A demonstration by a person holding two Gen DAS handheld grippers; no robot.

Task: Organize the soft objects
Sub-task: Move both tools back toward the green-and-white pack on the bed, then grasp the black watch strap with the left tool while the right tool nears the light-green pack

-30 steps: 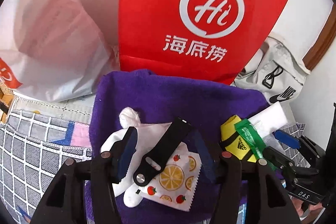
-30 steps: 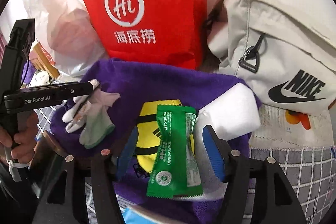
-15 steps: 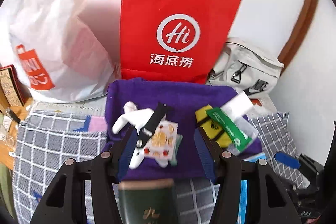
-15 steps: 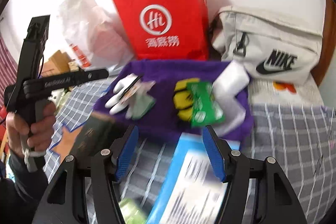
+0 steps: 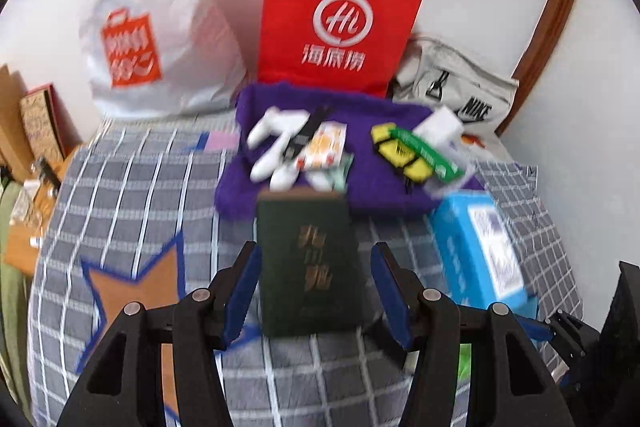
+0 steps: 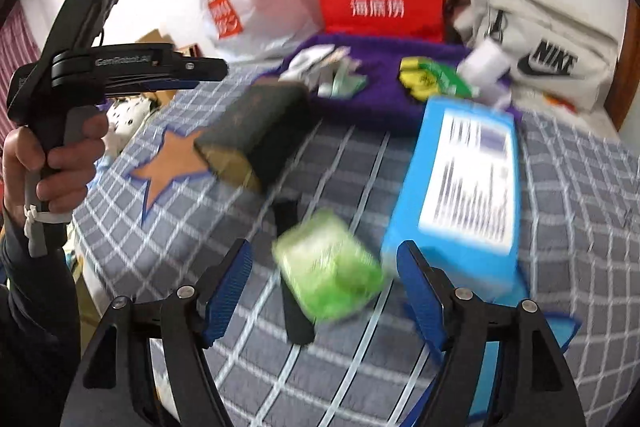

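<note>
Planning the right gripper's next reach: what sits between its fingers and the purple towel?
In the right wrist view, a green packet lies just ahead of the right gripper, with a black strip beside it; beyond that, checked bedcover up to the purple towel.

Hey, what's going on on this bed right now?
A person is tidying with hand-held tongs in each hand. Small soft items, a white glove and snack packets among them, already lie on the purple towel by the red bag. The left tongs hover open over a dark green book, not gripping it. The right tongs have just been opening above a green packet, beside a blue box. Neither holds anything.
</note>
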